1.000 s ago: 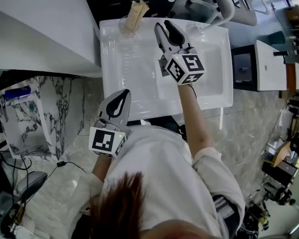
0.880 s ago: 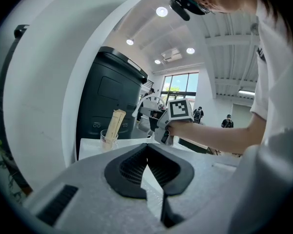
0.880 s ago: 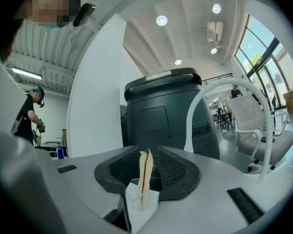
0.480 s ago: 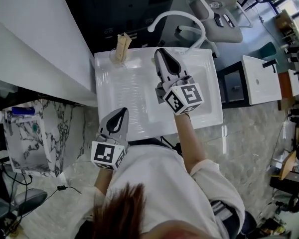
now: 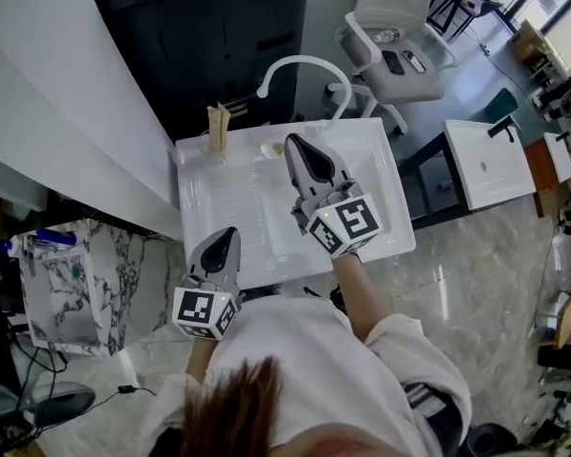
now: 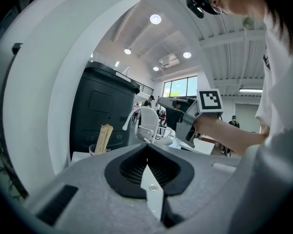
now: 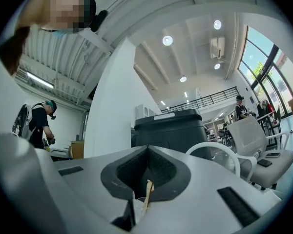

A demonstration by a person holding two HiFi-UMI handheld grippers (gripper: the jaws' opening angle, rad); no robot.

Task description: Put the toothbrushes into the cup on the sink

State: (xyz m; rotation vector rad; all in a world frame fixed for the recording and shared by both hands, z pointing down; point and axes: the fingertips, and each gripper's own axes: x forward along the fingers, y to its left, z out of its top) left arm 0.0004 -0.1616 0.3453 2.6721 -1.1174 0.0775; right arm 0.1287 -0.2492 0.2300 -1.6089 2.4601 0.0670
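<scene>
A broad white wall (image 5: 67,112) fills the head view's 9 to 11 o'clock side, and a black cabinet (image 5: 209,36) stands beside it at 12 o'clock. Below the cabinet lies the white sink (image 5: 243,208), its long side running from 9 to 3 o'clock. A white chair (image 5: 390,50) stands beyond the sink at 1 o'clock, and a second white basin (image 5: 485,160) sits apart at 3 o'clock. A white arched faucet (image 5: 295,62) rises from the sink's far rim.

The right claw (image 5: 293,145) hangs over the middle of the sink and points toward 12 o'clock. Its jaws have just been closing and are now pressed together with nothing between them. The left claw (image 5: 226,233) is at the sink's near edge, at 7 o'clock from the right one. Its jaws are also pressed together and empty.

The clear cup (image 5: 212,144) stands on the sink's far left corner, at 11 o'clock, well apart from both claws. The tan toothbrushes (image 5: 217,122) stand upright in it, their tops above the rim
</scene>
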